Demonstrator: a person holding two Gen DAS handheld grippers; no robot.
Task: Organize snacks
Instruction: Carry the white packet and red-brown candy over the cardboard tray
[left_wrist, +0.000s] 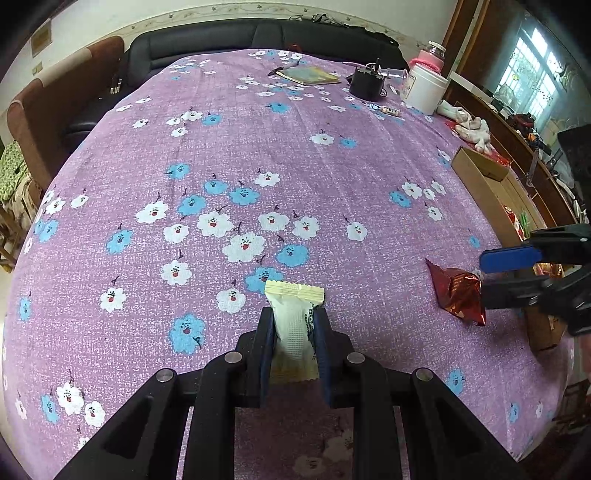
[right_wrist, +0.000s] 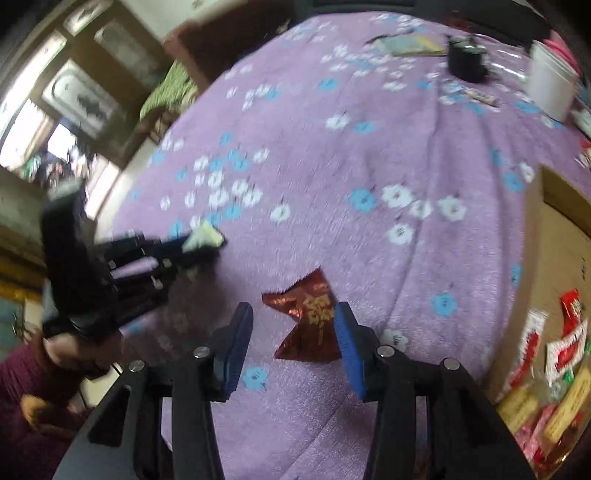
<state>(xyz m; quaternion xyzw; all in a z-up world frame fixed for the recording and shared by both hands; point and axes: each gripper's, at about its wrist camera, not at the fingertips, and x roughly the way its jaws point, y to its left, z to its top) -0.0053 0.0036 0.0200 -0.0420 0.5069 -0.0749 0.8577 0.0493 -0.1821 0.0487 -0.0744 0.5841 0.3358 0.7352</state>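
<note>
Left gripper (left_wrist: 293, 328) clamps cream packet (left_wrist: 291, 325) above open tablecloth (left_wrist: 295, 155).

Both grippers angled steeply down, one clamped, one parted.

Left gripper (left_wrist: 293, 325) pinched tight on a cream packet (left_wrist: 293, 317), pads pressing both sides. Right gripper (right_wrist: 293, 332) at its 3 o'clock, blue pads (right_wrist: 351, 354) spread clear of a red packet (right_wrist: 314, 321).

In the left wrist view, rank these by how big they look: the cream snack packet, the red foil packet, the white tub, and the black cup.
1. Cream snack packet, though nearest the camera
2. Red foil packet
3. White tub
4. Black cup

The tub and cup sit far back, so their true size is unsure.
</note>
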